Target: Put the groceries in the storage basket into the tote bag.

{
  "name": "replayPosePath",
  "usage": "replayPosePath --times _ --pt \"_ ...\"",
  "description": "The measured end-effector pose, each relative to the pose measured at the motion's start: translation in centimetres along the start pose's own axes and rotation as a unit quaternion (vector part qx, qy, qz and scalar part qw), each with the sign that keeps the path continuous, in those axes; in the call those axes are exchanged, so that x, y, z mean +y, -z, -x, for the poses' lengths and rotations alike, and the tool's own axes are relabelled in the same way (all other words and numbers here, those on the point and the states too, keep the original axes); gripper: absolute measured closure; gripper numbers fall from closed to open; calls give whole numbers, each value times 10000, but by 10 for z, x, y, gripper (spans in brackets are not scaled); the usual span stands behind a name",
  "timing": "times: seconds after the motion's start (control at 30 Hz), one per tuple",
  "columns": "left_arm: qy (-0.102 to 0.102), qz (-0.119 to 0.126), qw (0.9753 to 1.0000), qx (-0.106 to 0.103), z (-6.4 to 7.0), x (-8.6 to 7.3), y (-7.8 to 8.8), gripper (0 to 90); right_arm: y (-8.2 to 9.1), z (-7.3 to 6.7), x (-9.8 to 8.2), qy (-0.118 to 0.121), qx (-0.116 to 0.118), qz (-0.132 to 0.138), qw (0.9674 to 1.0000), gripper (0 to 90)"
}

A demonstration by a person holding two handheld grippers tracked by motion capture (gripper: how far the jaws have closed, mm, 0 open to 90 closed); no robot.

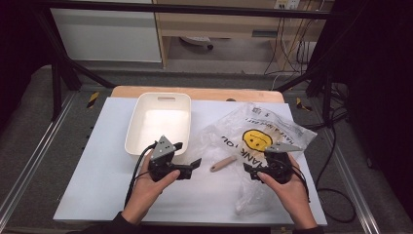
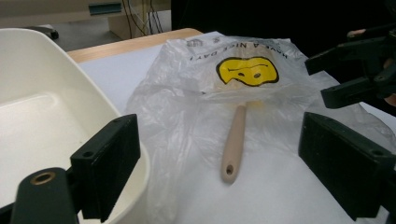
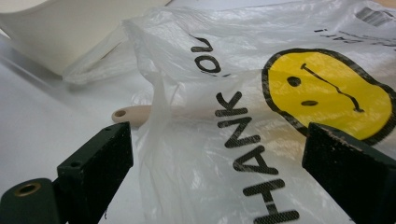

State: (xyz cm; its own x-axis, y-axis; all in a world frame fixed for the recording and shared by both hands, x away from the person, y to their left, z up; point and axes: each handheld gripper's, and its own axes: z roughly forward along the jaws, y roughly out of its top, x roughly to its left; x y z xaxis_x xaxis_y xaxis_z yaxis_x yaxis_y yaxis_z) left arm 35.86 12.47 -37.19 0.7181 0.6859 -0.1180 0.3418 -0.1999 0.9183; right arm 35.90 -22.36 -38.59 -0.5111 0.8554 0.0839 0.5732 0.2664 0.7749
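A clear plastic bag (image 1: pixel 258 129) with a yellow smiley face and black lettering lies crumpled on the right half of the white tabletop (image 1: pixel 97 161). A wooden utensil's handle (image 1: pixel 223 164) pokes out of the bag's mouth toward the left; its other end is hidden inside. My left gripper (image 1: pixel 187 155) stands open just left of the handle, pointing at it (image 2: pixel 233 144). My right gripper (image 1: pixel 249 170) stands open at the bag's near edge; a fold of the bag (image 3: pixel 289 93) rises between its jaws without being pinched. In the right gripper view, the handle (image 3: pixel 133 114) lies beyond the left jaw.
An empty white plastic tub (image 1: pixel 158 122) stands at the centre left of the table, right behind my left gripper (image 2: pixel 219 135). In the left gripper view the tub's wall (image 2: pixel 46 60) is close on the left, and the right gripper (image 2: pixel 327 77) shows at the far right.
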Motion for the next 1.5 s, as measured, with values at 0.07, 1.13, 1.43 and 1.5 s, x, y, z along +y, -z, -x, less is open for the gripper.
replayPosePath --times 0.07,1.13,1.43,1.5 --pt "24 27 10000 51 -3 1 4 129 4 1 -4 -59 -52 19 10000 116" --pt "109 -35 9995 287 -17 -10 20 141 -10 -4 -62 -204 -250 -829 9960 138" --pt "59 -123 9996 263 -14 -13 16 142 -10 -2 -65 -133 -420 -926 9947 127" --pt "56 -120 9996 259 -13 -13 16 143 -13 -1 -69 -13 -549 -1063 9928 128"
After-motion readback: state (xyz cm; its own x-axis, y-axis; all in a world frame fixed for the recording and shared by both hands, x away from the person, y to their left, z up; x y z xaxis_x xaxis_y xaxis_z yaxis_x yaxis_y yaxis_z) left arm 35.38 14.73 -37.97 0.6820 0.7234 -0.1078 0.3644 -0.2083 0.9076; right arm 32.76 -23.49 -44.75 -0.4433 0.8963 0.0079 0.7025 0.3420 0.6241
